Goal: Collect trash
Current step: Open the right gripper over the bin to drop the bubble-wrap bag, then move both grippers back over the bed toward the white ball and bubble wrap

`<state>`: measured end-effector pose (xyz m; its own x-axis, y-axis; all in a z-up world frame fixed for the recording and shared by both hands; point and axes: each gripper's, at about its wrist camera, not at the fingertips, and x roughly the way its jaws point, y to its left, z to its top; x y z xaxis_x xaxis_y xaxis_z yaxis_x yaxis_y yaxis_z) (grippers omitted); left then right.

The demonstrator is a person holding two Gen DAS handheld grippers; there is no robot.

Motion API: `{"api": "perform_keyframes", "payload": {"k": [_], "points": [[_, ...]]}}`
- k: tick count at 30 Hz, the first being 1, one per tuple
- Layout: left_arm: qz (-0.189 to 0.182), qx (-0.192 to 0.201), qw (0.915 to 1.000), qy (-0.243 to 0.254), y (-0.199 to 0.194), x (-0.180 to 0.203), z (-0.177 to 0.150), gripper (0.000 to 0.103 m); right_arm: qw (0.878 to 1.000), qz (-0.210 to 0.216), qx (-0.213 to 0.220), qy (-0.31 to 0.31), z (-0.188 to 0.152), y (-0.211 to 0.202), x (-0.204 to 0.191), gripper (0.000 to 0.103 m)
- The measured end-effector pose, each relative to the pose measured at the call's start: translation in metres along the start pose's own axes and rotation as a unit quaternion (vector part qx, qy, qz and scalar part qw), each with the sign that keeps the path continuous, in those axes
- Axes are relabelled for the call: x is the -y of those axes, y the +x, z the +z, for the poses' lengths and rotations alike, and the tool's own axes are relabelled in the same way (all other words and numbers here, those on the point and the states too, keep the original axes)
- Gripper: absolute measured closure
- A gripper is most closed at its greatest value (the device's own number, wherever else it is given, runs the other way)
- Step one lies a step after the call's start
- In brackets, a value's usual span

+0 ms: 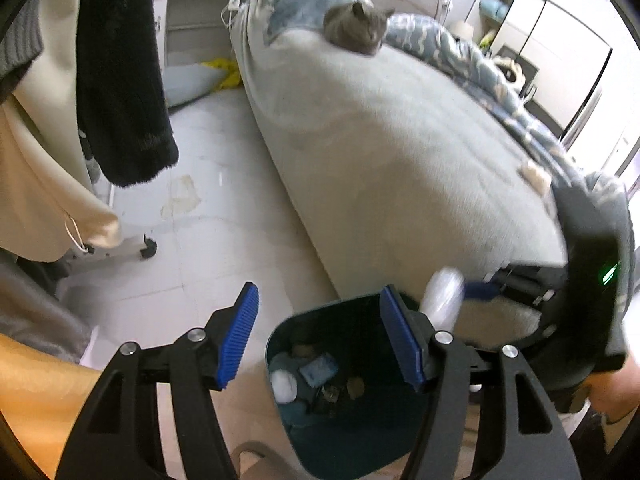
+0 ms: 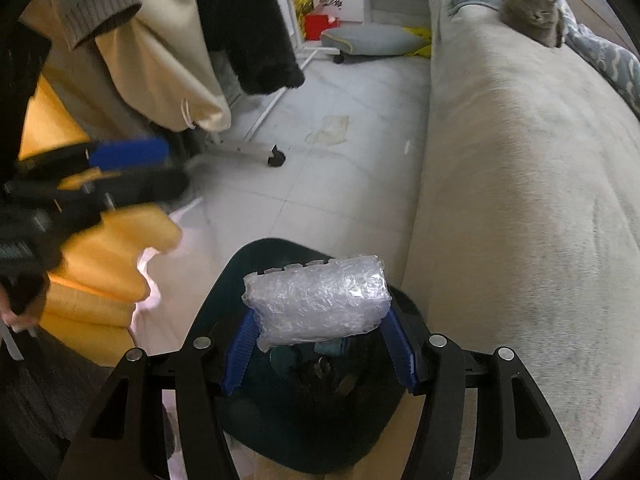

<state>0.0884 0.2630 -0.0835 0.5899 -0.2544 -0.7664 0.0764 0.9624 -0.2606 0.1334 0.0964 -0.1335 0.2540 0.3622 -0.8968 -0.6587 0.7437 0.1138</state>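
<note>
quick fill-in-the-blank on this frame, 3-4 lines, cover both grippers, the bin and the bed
1. The right gripper holds a wad of ____ between its fingers.
2. That wad hangs directly over the dark ____.
3. The left gripper is ____ and holds nothing.
4. A gray ____ lies on the bed.

Missing words: bubble wrap; trash bin; open; cat

Clear bubble-wrap wad (crinkled, roughly cylindrical) over the open dark bin, already part-filled.
</note>
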Motion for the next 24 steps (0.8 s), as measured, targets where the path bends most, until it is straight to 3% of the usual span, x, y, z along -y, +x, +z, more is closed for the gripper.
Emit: {"api": "perform_keyframes", "payload": {"k": [10, 16, 24], "points": [[-0.017, 0.066, 0.9976, 0.009, -0.028, 0.01, 0.017, 0.037, 0.999, 0.002, -0.041, -0.022, -0.01, 0.015, -0.01, 0.041], [-0.027, 0.091, 0.9955, 0.004, -0.036, 0.016, 0.024, 0.036, 0.997, 0.012, -0.068, -0.031, -0.02, 0.021, -0.013, 0.024], [-0.033, 0.112, 0.9932, 0.006, -0.039, 0.033, 0.033, 0.034, 0.998, 0.009, -0.046, -0.033, -0.023, 0.003, -0.006, 0.02]]}}
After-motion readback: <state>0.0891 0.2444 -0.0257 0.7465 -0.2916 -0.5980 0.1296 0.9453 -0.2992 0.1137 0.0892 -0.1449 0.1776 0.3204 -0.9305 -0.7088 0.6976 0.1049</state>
